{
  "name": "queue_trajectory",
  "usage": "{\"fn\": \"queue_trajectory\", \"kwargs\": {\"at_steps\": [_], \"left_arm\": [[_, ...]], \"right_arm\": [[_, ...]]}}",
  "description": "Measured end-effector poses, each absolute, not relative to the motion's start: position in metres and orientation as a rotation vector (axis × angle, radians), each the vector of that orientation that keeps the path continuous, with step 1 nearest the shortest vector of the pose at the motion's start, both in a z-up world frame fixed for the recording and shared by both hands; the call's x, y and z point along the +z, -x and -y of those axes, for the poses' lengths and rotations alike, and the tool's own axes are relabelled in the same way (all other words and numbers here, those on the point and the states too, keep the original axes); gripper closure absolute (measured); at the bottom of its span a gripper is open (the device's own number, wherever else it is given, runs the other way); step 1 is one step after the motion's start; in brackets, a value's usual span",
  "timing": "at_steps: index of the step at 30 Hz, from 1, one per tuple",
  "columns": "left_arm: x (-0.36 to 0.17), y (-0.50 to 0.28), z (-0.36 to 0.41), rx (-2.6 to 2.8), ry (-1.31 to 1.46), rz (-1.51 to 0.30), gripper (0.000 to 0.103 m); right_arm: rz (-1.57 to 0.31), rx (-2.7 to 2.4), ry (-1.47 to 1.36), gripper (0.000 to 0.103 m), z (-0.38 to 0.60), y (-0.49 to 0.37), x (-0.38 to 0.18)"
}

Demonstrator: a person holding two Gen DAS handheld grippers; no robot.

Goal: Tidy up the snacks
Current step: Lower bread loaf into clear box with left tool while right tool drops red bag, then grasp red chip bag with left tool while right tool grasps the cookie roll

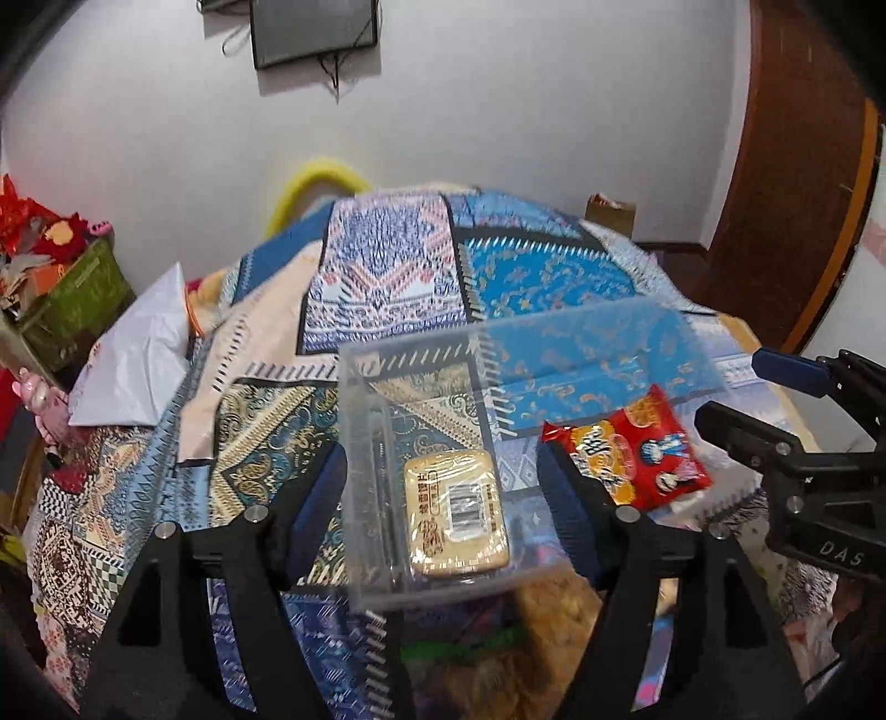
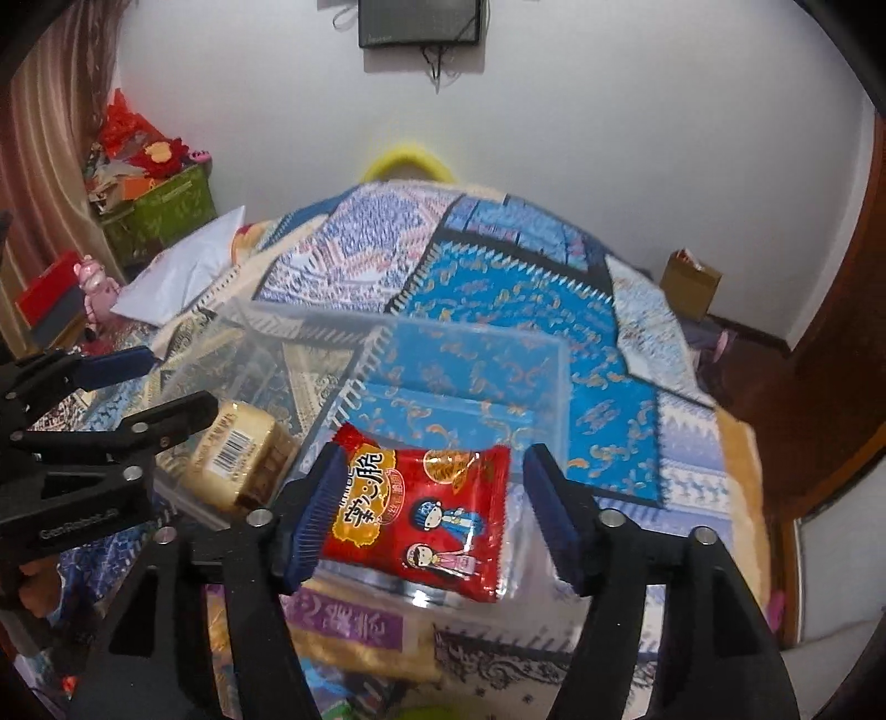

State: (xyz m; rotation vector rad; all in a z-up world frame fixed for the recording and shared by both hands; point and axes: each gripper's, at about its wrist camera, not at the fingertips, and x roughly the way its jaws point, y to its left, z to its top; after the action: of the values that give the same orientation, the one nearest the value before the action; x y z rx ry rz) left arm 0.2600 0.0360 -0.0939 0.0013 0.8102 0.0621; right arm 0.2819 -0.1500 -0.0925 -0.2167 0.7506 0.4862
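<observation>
With both our left tool (image 1: 443,493) and right tool (image 2: 429,512) spread open, the tan packet (image 1: 457,512) and red packet (image 2: 423,504) lie in the clear box (image 2: 310,327) on the bed (image 2: 498,288), so next we fetch another snack.

Container (image 1: 354,443): stands on the patterned cloth (image 1: 382,277), centre of the left wrist view.
Barcoded snack block (image 1: 457,512): inside the container, toward its 6 o'clock wall.
Snack packet (image 1: 631,448): also in the container, at 3 o'clock of the block.
Pillow (image 1: 138,360): on the cloth, at 10 o'clock of the container.
Box (image 1: 77,299): at 9 o'clock of the pillow.
Screen (image 1: 313,27): on the wall, at 12 o'clock.
</observation>
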Motion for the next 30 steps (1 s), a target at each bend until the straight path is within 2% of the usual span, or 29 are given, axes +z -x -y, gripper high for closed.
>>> {"fn": "queue_trajectory", "kwargs": {"at_steps": [5, 11, 19, 30], "left_arm": [[-0.079, -0.224, -0.037, 0.057, -0.003, -0.78, 0.023], [-0.087, -0.179, -0.038, 0.038, -0.014, -0.82, 0.021], [-0.11, -0.127, -0.03, 0.014, -0.012, -0.888, 0.021], [-0.125, -0.097, -0.028, 0.001, 0.06, -0.928, 0.021]], "right_arm": [[-0.7, 0.504, 0.189, 0.034, 0.165, -0.252, -0.074], [-0.672, 0.51, 0.169, 0.033, 0.179, -0.214, -0.072], [-0.734, 0.548, 0.139, 0.033, 0.181, -0.176, -0.1], [-0.885, 0.706, 0.182, 0.033, 0.139, -0.152, -0.153]]}}
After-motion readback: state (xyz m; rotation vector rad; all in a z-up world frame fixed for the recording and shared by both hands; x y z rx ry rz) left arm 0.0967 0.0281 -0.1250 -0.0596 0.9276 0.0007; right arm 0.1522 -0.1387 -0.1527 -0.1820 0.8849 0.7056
